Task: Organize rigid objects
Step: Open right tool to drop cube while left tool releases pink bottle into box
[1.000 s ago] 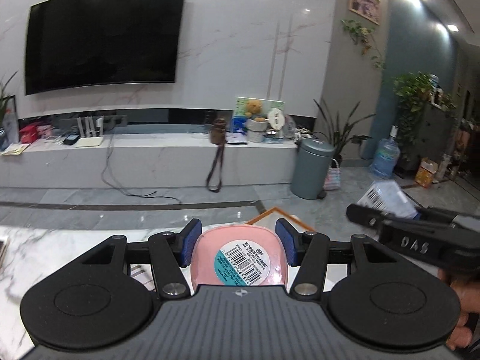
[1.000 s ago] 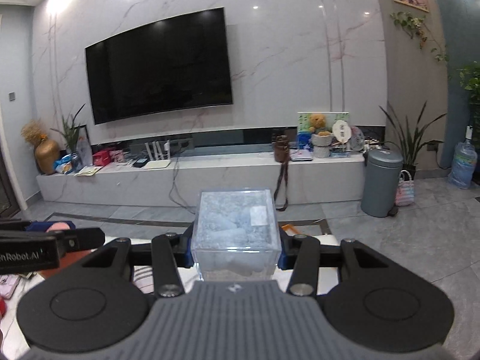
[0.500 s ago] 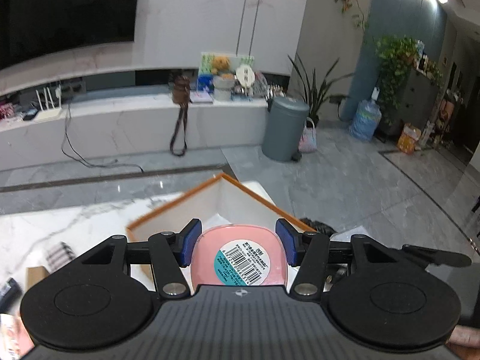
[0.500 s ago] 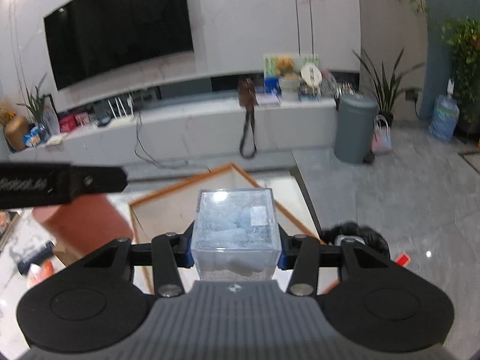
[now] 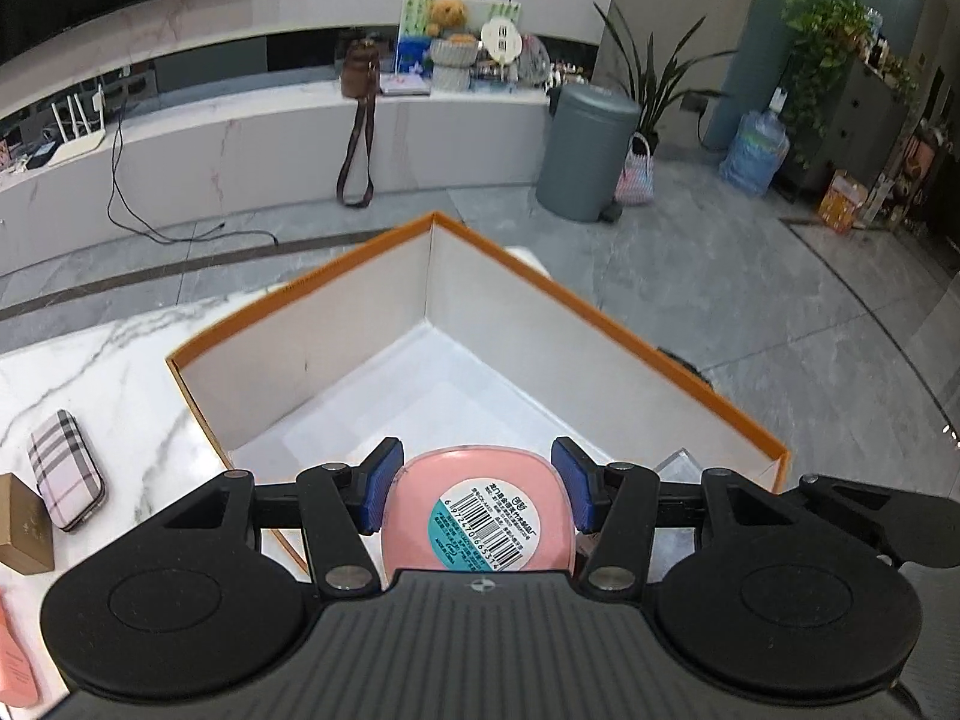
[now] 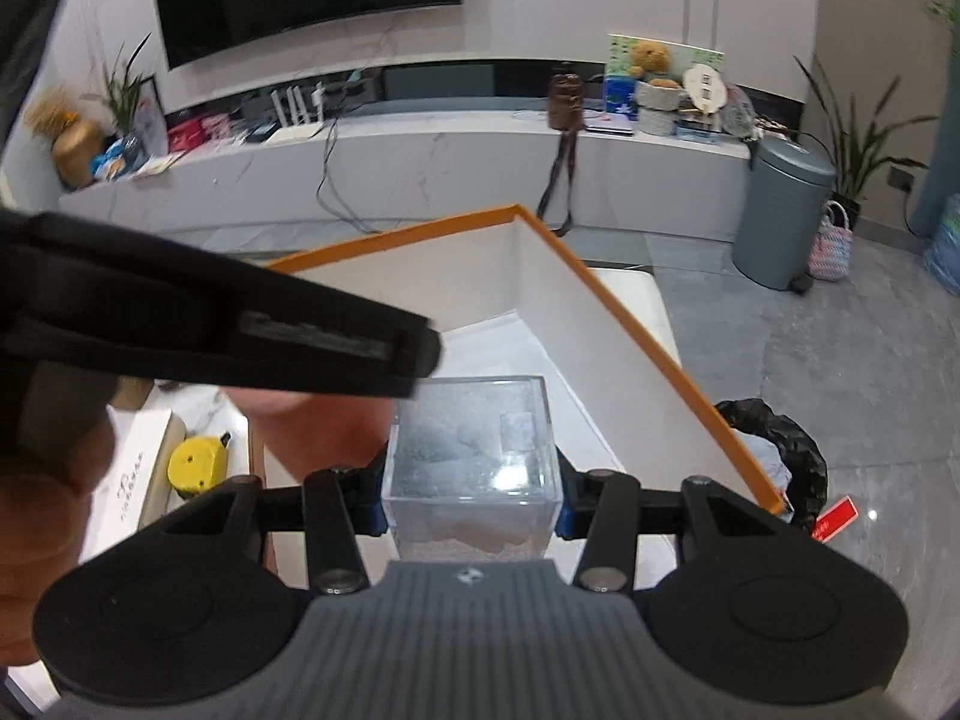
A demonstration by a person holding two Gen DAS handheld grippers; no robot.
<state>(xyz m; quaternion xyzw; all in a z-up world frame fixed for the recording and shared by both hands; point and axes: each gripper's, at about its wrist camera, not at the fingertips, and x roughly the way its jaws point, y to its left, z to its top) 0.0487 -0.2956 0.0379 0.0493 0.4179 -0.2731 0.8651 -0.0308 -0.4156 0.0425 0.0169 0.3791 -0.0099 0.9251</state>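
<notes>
Since a second ago both views have tipped down from the TV wall: the orange-rimmed box, then only a corner showing, now fills the space ahead of both sets of fingers. Grips unchanged on both sides.

Counts: one box, white inside. One pink case with a round barcode sticker. One clear plastic cube with pale contents. On the marble table, left of the left fingers: one plaid case, one brown box. Left of the right fingers: one yellow tape measure, partly hidden.

Left gripper: jaws about half spread, blue pads pinching the pink case on both sides, held over the box's near part, above its white floor.

Right gripper: jaws closed on the clear cube, pads mostly hidden behind its sides. Cube sits over the box interior, the box's far corner ahead of the fingers. In the right wrist view the left gripper's body crosses from the left, with the person's hand under it.
</notes>
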